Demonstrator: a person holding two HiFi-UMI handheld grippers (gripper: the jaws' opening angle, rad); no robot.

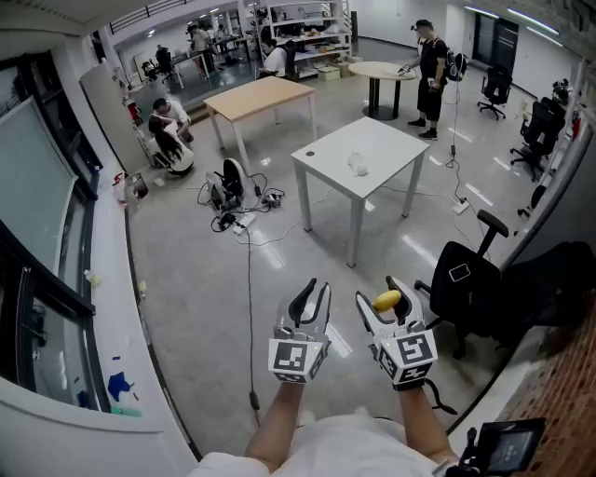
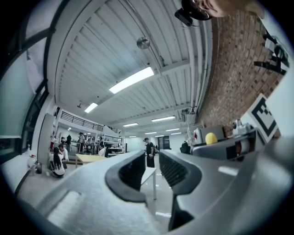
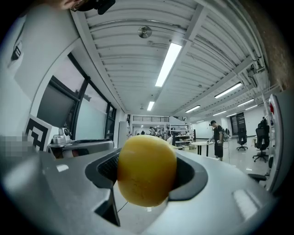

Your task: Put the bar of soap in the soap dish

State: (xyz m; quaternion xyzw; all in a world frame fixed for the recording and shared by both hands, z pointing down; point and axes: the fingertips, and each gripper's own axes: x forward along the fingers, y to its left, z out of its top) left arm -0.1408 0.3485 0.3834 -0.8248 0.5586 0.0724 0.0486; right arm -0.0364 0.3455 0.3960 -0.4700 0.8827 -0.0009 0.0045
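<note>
This is a big open-plan lab or workshop-style office. A polished grey floor [image 1: 186, 307] runs far back, dotted with a white counter [image 1: 372, 140], a wooden table [image 1: 261, 96] and a round table [image 1: 382, 70]. Black office chairs [image 1: 466, 279] stand at the near right. Loose cables and gear [image 1: 233, 196] lie on the floor, and stocked shelving [image 1: 312, 33] lines the far wall. People [image 1: 430, 74] work scattered about. Overhead is a ribbed ceiling [image 2: 115, 41] with strip lights [image 2: 131, 80]. There is a brick wall [image 2: 239, 73] on the right and tall windows [image 1: 37, 196] on the left. A far rail [image 1: 154, 11] may be a mezzanine.
</note>
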